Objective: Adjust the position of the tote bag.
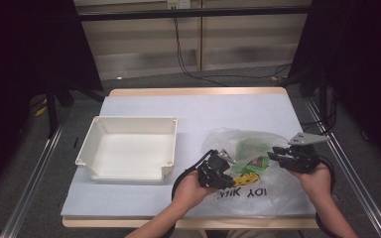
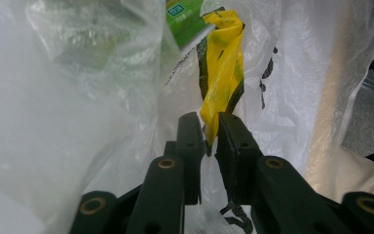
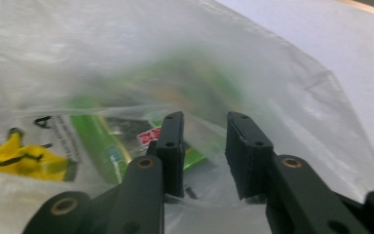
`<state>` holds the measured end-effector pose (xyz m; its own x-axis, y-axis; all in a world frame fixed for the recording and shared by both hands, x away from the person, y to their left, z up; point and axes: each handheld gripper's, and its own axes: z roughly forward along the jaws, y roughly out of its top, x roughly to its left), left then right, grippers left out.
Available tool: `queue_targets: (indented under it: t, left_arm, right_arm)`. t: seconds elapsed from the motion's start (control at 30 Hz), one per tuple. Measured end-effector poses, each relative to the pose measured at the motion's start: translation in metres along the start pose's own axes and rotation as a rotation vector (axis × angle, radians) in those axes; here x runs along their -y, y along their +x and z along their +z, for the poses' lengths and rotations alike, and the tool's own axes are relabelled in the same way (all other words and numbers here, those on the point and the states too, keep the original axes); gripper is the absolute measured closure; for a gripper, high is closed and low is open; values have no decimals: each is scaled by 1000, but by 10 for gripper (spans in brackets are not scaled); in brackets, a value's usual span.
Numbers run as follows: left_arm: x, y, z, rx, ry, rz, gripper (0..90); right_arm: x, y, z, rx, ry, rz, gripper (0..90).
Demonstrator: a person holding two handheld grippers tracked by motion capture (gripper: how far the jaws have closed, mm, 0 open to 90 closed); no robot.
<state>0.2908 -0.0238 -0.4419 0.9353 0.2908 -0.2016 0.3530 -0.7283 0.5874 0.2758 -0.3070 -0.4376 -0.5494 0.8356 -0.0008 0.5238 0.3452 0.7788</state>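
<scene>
High view: both grippers sat at the clear plastic bag on the counter, left gripper at its near-left edge, right gripper at its right edge. Green packets lay inside the bag, between the two sets of jaws. White bin sat well left of the left jaws.

Left gripper view: jaws nearly closed, with the yellow twisted strip of the bag running up from between their tips; whether the pads pinched it I couldn't tell.

Right gripper view: right jaws stood apart, nothing between the pads, bag film just ahead, green packets beyond it, slightly left.

Judgement: step looked like opening the bag. Do it well by regripping film only, not the packets, one layer per jaw set, then pull apart slowly; thin film slips and tears.
</scene>
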Motion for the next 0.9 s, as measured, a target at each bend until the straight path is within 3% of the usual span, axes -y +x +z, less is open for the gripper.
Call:
queue_targets:
  t: [0.17,0.27,0.33,0.4,0.47,0.5,0.6,0.67,0.73,0.9]
  left_arm:
    - [-3,2,-1,-28,-26,0,688]
    - [-8,3,-7,-91,-69,26,573]
    - [-13,5,-12,-117,-81,21,526]
    - [-17,8,-16,-112,-97,28,522]
    - [-19,10,-19,-101,-126,-2,488]
    - [-19,11,-20,-91,-123,-11,483]
    - [-18,10,-18,-98,-89,10,460]
    - [-17,10,-17,-90,-82,-12,390]
    - [-17,12,-15,-52,-77,-22,318]
    - [-17,10,-13,-54,-58,-10,299]
  right_arm:
    - [5,10,1,-38,18,-3,627]
    - [9,15,3,-46,38,-24,618]
    - [12,16,4,-56,42,-23,617]
    - [14,18,5,-60,46,-29,617]
    - [16,20,5,-62,50,-34,617]
    - [16,20,6,-67,46,-35,617]
    - [18,19,6,-72,35,-27,617]
    - [18,19,5,-72,33,-17,617]
    - [17,20,5,-80,31,-19,616]
    - [11,25,7,-89,31,-36,606]
